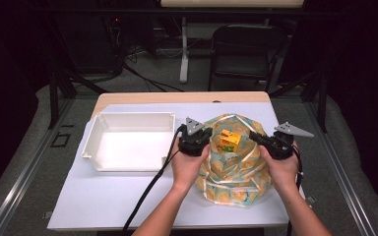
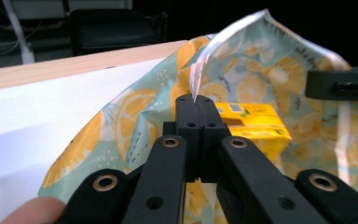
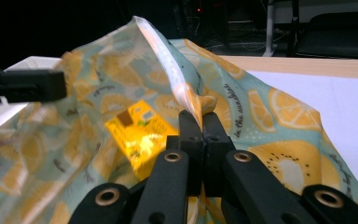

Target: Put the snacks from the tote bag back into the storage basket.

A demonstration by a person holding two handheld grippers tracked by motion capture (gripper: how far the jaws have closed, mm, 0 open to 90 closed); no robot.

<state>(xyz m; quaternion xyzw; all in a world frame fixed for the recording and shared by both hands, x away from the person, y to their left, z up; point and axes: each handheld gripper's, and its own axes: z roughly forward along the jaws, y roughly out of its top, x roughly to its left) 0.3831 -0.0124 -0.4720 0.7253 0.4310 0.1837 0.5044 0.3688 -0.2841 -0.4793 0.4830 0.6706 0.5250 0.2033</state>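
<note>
A lemon-print cloth bag point(image 1: 234, 169) is seen lying on the white mat point(image 1: 113, 196) at the person's right of centre, just beside a white tray point(image 1: 128, 142). The bag's mouth is held spread between the two tools. The left gripper point(image 2: 196, 100) is shut on the bag's near-left rim, with its jaws pressed flat together and a sliver of pale lining pinched at the tips. The right gripper point(image 3: 200, 116) is likewise closed on the opposite rim. A yellow carton point(image 1: 230, 140) is noted inside the bag, between the two grippers, slightly nearer the left one in the high view. Its long axis cannot be told. The tray lies to the left gripper's side, so any transfer there is judged to favour the left hand point(image 1: 187, 164).
</note>
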